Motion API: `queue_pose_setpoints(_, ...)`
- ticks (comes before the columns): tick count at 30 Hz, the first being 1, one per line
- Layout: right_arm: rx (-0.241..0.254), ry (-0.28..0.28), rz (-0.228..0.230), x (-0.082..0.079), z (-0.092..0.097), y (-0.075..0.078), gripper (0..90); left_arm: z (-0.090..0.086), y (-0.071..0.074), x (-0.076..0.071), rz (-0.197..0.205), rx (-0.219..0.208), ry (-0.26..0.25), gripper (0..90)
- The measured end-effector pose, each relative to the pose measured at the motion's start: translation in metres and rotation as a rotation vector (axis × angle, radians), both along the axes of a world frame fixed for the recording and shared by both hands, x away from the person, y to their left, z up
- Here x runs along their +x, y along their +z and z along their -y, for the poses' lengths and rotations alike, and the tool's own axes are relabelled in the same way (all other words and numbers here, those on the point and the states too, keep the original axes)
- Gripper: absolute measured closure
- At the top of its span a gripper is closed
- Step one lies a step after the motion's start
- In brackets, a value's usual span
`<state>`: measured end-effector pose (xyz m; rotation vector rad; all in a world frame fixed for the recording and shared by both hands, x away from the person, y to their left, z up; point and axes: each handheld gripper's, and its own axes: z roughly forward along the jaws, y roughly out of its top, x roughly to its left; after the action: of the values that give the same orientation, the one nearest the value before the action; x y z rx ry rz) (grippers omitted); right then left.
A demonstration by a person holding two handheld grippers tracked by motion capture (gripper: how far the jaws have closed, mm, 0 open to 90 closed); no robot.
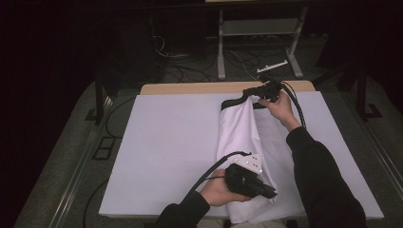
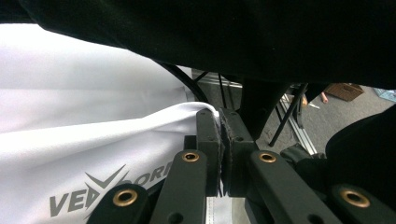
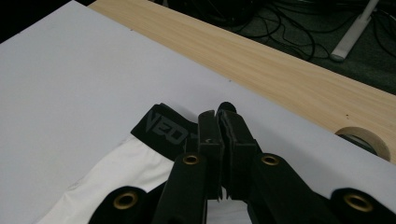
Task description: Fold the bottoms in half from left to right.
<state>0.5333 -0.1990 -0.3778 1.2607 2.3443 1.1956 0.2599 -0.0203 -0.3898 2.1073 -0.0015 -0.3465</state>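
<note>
My left claw [image 1: 272,193] pinches the white garment's [image 1: 240,133] near hem; my right claw [image 1: 249,91] pinches its black waistband [image 3: 164,129], both over the counter [image 1: 161,142]. I'd keep both taut while folding, I judge.

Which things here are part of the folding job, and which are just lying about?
In the job:
white garment, its black waistband
left gripper, shut on the garment's edge
right gripper, shut at the waistband
white board underneath

Lying about:
tape roll on the wooden table
floor cables
</note>
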Motion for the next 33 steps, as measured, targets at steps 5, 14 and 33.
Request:
queue_pose_setpoints(5, -0.007, -0.006, 0.002, 0.0, 0.005, -0.001, 85.3, 0.01, -0.004, 0.0, -0.011, -0.001, -0.009, 86.8)
queue_pose_setpoints(14, -0.018, -0.024, -0.012, 0.001, 0.018, -0.004, 85.2, 0.026, -0.009, 0.002, -0.023, -0.012, -0.016, 86.8)
queue_pose_setpoints(33, -0.046, -0.024, -0.038, 0.007, 0.039, -0.015, 85.2, 0.051, -0.029, 0.01, -0.061, -0.01, -0.013, 86.8)
